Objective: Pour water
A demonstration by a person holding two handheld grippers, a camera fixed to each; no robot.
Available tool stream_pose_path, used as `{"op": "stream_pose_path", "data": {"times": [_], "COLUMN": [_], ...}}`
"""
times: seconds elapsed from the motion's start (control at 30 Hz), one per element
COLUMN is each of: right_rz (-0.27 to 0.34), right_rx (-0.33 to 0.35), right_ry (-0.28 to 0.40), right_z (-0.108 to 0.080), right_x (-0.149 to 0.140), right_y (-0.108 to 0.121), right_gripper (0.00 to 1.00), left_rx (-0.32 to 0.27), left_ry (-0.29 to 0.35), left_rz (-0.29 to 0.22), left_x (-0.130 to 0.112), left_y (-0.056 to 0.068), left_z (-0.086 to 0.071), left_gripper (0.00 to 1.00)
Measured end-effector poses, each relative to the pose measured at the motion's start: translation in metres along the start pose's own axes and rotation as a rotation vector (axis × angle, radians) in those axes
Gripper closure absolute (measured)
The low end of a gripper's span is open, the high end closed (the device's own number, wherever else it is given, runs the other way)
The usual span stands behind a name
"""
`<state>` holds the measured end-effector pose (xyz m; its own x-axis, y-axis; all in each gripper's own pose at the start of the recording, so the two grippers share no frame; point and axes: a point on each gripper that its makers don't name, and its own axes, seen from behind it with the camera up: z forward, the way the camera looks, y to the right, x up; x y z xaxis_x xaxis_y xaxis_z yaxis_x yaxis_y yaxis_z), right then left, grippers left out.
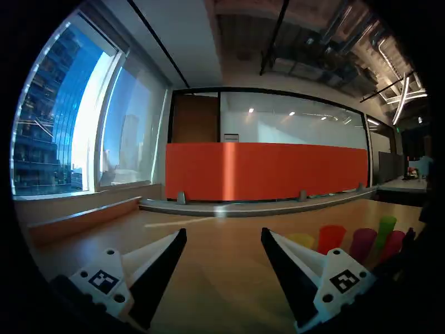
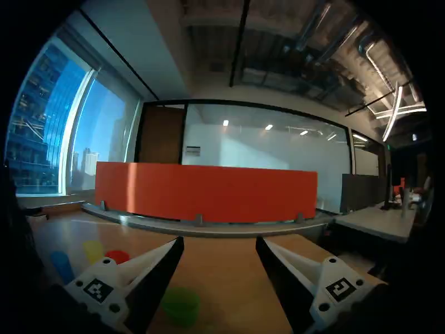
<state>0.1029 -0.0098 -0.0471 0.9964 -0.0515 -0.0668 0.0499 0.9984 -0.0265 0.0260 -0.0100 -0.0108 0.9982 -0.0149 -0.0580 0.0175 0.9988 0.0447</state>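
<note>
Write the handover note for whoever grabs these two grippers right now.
Left gripper: open, holding nothing, over the wooden table.
Right gripper: open, holding nothing; a green cup sits on the table below its fingers.
Other cups: in the left gripper view, yellow cup, orange cup, purple cup and tall green cup at right; in the right gripper view, blue cup and red cup at left.
Done: nothing grasped yet.
Left: grasp a cup and pour. I cannot tell which holds water.

red cup (image 2: pixel 118 256) half hidden behind the right gripper (image 2: pixel 218 240)
</note>
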Motion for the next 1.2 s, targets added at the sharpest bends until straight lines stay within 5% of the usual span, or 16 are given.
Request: {"op": "stream_pose_path", "data": {"times": [1.2], "right_rz": [-0.029], "right_rx": [0.020], "right_ry": [-0.011], "right_z": [0.010], "right_x": [0.000], "right_y": [-0.010], "right_gripper": [0.00], "left_rx": [-0.005], "left_ry": [-0.058], "left_rz": [0.015], "left_x": [-0.027], "left_y": [0.000], "left_z": [0.008], "left_gripper": [0.00]}}
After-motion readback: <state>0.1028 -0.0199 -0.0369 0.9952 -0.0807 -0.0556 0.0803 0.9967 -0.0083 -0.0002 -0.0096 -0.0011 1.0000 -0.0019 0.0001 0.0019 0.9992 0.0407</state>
